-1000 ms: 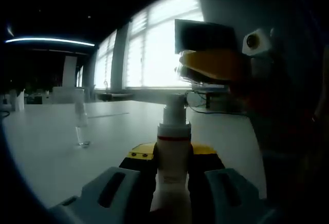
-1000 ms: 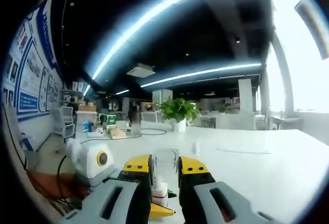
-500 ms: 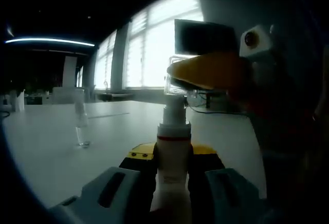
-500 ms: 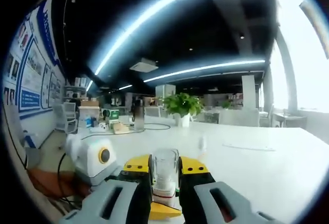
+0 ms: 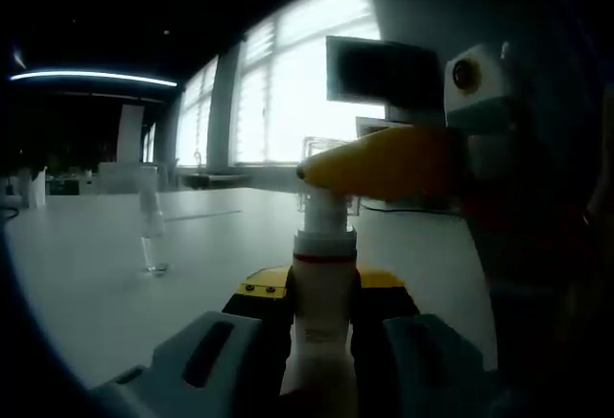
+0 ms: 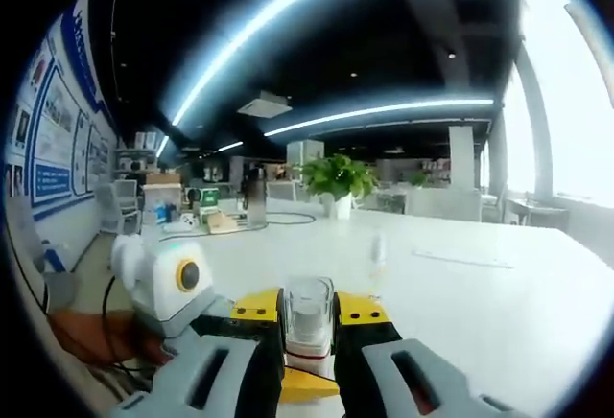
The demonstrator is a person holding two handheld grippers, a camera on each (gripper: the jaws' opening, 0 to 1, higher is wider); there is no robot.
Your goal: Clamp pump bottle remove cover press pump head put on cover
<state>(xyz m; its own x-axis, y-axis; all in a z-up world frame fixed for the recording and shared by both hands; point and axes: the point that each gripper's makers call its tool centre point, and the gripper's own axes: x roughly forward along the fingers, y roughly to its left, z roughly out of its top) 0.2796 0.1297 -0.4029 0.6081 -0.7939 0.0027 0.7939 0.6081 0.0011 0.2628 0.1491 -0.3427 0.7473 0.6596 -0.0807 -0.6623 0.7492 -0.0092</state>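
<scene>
My left gripper [image 5: 324, 291] is shut on a white pump bottle [image 5: 323, 314] with a red band, held upright; its pump head [image 5: 324, 213] sticks up above the jaws. My right gripper [image 5: 317, 171] comes in from the right, its yellow jaw just above the pump head. In the right gripper view, my right gripper [image 6: 309, 311] is shut on a clear cover [image 6: 308, 312]. Directly below the cover shows the bottle's red-banded neck [image 6: 308, 352]. The left gripper's body [image 6: 168, 289] sits to the left of it.
A white table [image 5: 86, 284] spreads to the left, with a small clear container [image 5: 153, 238] standing on it, also seen as the container [image 6: 378, 253] in the right gripper view. Bright windows [image 5: 278, 92] and a dark monitor [image 5: 384, 71] lie behind. A potted plant [image 6: 338, 186] stands on a far desk.
My right gripper, holding the clear cover, has moved down and leftwards until it sits right over the pump head. The left gripper and the bottle have stayed still.
</scene>
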